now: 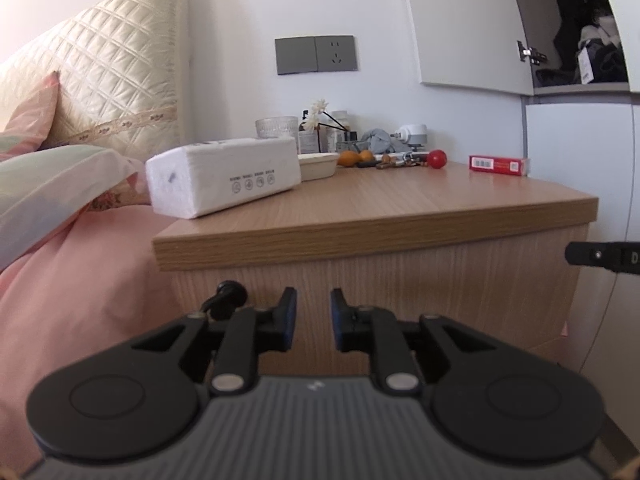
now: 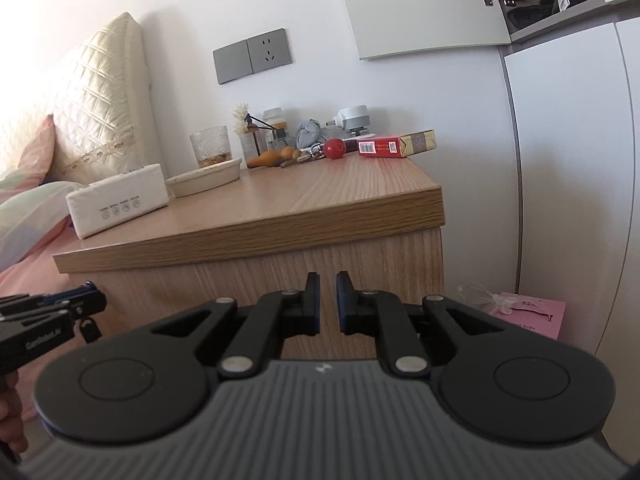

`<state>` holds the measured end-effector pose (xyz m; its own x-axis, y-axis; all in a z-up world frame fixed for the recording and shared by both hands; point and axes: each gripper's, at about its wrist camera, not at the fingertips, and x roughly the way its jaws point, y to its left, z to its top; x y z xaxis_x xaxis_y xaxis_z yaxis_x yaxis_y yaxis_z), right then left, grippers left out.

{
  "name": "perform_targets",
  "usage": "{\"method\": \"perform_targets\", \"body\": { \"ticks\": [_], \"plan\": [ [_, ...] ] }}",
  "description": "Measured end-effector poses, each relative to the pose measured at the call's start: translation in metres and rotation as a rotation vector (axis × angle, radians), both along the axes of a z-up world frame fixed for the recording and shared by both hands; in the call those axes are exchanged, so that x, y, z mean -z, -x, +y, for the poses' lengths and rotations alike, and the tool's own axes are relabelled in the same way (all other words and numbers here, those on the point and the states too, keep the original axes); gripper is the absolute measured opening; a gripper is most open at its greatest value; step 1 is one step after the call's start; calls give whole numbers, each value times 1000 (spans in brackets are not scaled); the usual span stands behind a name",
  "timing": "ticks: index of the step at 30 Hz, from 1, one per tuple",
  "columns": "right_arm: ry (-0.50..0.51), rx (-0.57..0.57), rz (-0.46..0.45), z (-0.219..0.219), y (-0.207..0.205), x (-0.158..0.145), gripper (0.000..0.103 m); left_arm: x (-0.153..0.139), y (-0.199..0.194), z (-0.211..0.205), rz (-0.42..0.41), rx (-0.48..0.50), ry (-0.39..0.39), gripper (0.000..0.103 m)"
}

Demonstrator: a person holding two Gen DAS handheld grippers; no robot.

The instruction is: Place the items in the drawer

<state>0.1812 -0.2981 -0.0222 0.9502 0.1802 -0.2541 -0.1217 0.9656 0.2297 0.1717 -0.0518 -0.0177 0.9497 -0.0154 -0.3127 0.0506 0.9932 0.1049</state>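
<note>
A wooden nightstand (image 1: 400, 204) (image 2: 304, 200) carries a white tissue pack (image 1: 224, 176) (image 2: 118, 204), a red ball (image 1: 437, 159) (image 2: 334, 148), a red box (image 1: 498, 165) (image 2: 394, 145), oranges (image 1: 352, 158) and a shallow dish (image 2: 204, 178). Its drawer front (image 1: 420, 280) (image 2: 248, 276) is closed, with a black knob (image 1: 230, 294) at its left. My left gripper (image 1: 313, 300) (image 2: 86, 298) hovers just right of that knob, slightly open and empty. Level with the drawer front's right half, my right gripper (image 2: 328, 286) holds nothing, with only a thin slit between its jaws.
A bed with pink sheets (image 1: 80, 280) and a quilted headboard (image 1: 120, 60) borders the nightstand on the left. A white wardrobe (image 2: 568, 160) stands to the right, with an open upper door (image 2: 420, 8). A pink bag (image 2: 536, 316) lies on the floor beside it.
</note>
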Motion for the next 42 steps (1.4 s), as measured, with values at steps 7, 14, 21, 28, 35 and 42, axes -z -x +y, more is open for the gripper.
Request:
{"method": "perform_targets", "body": {
  "ticks": [7, 14, 21, 28, 35, 42],
  "plan": [
    [21, -38, -14, 13, 18, -14, 12, -14, 25, 2, -19, -5, 24, 49],
    [97, -85, -42, 31, 44, -21, 12, -28, 49, 3, -46, -6, 48, 74],
    [132, -115, -83, 37, 75, -33, 12, -31, 72, 8, -66, 1, 24, 85],
    [75, -112, -75, 29, 103, -36, 12, -29, 101, 9, -92, 22, 6, 95],
    [83, -117, -66, 29, 127, -30, 12, -29, 127, 14, -127, 21, 13, 99],
    [98, -145, -117, 37, 150, -30, 12, -28, 146, 19, -139, 27, 34, 101]
  ]
}}
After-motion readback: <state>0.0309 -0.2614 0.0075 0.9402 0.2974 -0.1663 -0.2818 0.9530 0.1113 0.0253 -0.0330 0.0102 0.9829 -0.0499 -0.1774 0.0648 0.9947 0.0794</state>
